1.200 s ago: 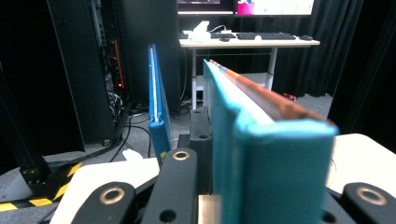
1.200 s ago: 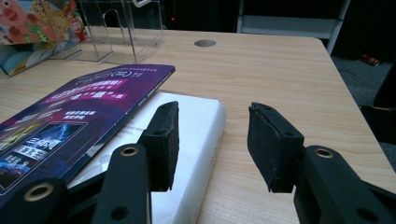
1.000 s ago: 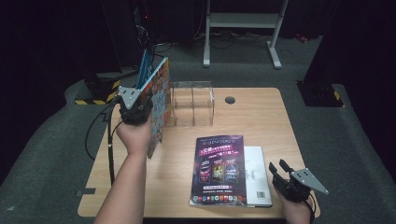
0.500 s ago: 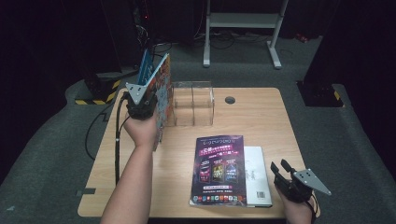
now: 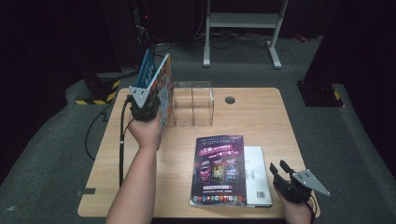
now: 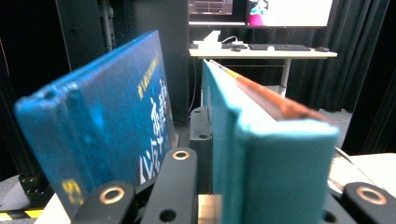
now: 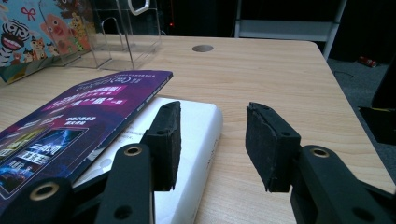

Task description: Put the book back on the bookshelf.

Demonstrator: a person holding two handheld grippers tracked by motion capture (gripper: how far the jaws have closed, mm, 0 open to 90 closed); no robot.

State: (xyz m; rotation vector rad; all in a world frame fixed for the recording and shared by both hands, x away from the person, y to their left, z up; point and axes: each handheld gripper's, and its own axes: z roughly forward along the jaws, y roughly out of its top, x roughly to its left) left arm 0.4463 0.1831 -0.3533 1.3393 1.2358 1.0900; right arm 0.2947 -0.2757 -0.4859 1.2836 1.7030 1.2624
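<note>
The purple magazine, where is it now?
In the high view the purple magazine lies flat near the table's front edge, partly over a white book, beside the right gripper.

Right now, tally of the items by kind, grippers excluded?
Books: 4 (blue book, cartoon-cover book, purple-cover book, white book)
Clear holder: 1
Total: 5

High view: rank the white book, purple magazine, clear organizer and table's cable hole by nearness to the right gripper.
From the right gripper:
1. White book, just left.
2. Purple magazine, lying on it, further left.
3. Cable hole, far edge.
4. Clear organizer, far left.
</note>
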